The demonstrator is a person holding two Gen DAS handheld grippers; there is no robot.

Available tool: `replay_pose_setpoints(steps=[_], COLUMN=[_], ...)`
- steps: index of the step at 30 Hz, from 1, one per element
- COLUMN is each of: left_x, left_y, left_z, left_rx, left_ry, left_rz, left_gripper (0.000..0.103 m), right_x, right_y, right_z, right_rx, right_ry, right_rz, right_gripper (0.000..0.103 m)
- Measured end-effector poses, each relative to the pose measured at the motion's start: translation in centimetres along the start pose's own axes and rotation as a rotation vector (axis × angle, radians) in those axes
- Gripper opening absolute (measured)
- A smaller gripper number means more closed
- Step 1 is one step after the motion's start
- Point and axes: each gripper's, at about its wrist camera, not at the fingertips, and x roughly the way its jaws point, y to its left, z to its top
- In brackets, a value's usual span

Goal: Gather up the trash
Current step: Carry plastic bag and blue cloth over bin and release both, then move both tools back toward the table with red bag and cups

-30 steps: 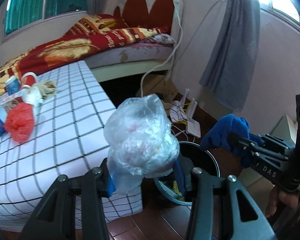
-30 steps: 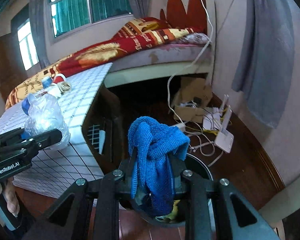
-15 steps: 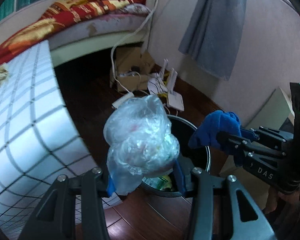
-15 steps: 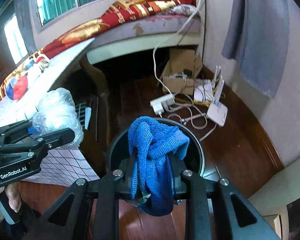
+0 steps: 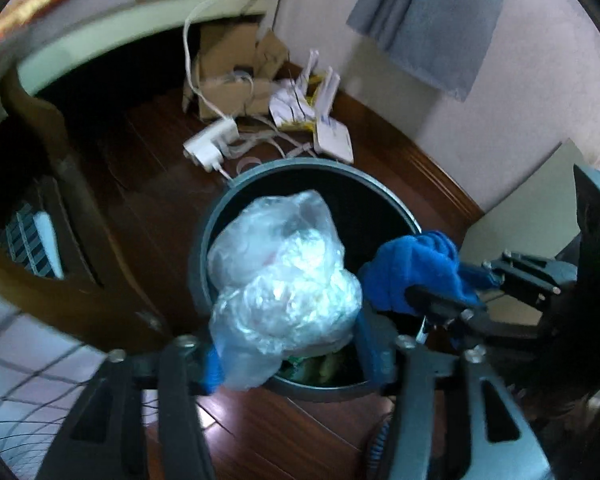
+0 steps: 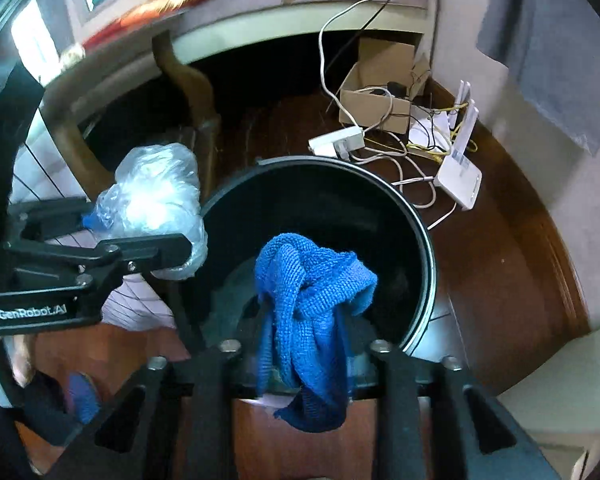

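A dark round trash bin stands on the wooden floor, with some rubbish at its bottom. My left gripper hangs over its near rim. Its jaws are opening, and a crumpled clear plastic bag still sits between the fingers. My right gripper is over the bin too. Its jaws are also opening, with a blue knitted cloth still hanging between them. Each view shows the other gripper beside it: the right gripper with the cloth, and the left gripper with the bag.
Behind the bin lie a white power strip, a white router, loose cables and a cardboard box. A wooden table leg and the checked tablecloth stand close on the left. A wall with a grey curtain closes the right side.
Both grippers have sunk and tipped downward, so the bin now lies right under them. The tabletop has left the view. Both pairs of jaws stand a little wider.
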Motion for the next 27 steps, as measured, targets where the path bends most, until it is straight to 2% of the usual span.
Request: replay_pose_setpoints(steps=[1, 2, 4, 10, 13, 21, 27], left_x=[0.5, 0.6, 0.3, -1.6, -3.1, -8.0, -11.5], left_y=[0.3, 0.5, 1.1, 1.5, 1.1, 0.4, 0.8], left_z=[0.2, 0.2, 0.0, -0.9, -0.9, -1.5, -2.0], left_rx=[-0.012, -0.03, -0.061, -0.064, -0.056, -0.07, -0.081], left_ry=[0.008, 0.004, -0.011, -0.06, -0.101, -0.176, -0.227], left_rz=[0.021, 0.06, 0.086, 0.161, 0.194, 0.214, 0.243], left_gripper=[0.085, 0.096, 0.103, 0.103, 0.103, 0.103, 0.103], right_x=[0.7, 1.2, 1.5, 0.3, -1.2, -7.1, -9.9], right_y=[-0.1, -0.5, -1.9, -3.9, -4.0, -1.4, 1.3], right_z=[-0.1, -0.3, -0.4, 0.4, 0.9, 1.8, 3.1], right_rx=[-0.014, -0.011, 0.029, 0.094, 0.119, 0.091, 0.057], right_ry=[0.018, 0.021, 0.042, 0.01, -0.01, -0.073, -0.123], right_rz=[-0.059, -0.103, -0.116, -0.197, -0.202, -0.22, -0.208], right_gripper=[0.098, 0.102, 0.102, 0.103, 0.103, 0.103, 0.103])
